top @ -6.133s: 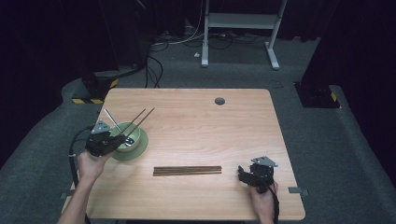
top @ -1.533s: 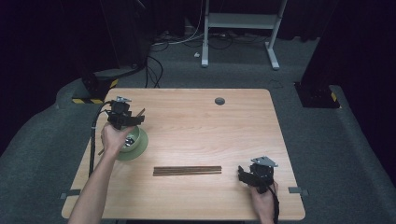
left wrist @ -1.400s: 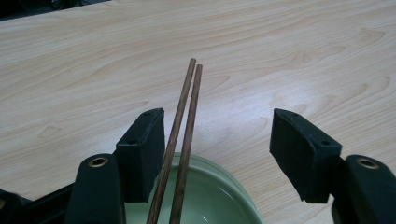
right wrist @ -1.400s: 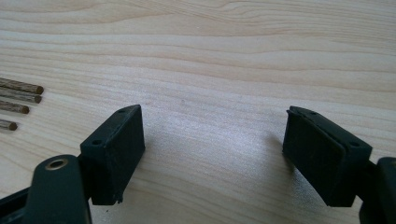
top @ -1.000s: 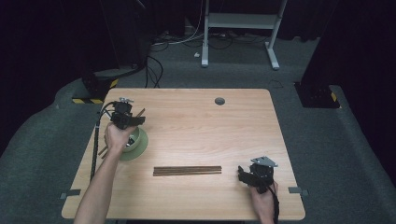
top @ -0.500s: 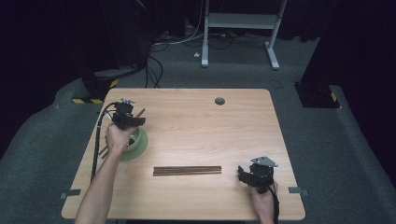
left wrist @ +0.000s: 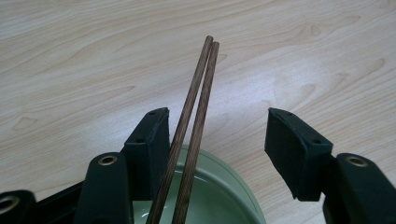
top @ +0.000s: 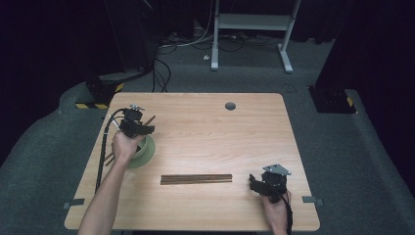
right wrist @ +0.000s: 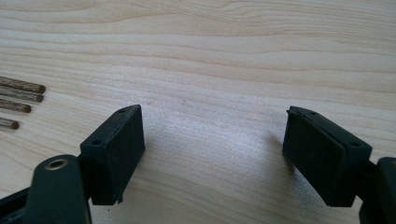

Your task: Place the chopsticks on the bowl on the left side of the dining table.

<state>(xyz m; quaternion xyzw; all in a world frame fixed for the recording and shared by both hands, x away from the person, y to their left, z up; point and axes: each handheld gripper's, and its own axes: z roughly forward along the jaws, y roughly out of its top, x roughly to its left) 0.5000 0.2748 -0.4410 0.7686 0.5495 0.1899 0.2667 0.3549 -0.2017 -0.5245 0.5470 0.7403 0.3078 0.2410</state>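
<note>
Left hand-held gripper, jaws wide apart around nothing, above green bowl; two chopsticks lean out, tips pointing away; four more chopsticks lie crosswise mid-counter.

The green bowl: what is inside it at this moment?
Two brown chopsticks stand in the green bowl, leaning out over its rim between the open jaws of the left gripper. The bowl's bottom is out of frame, so their lower ends are unseen.
</note>
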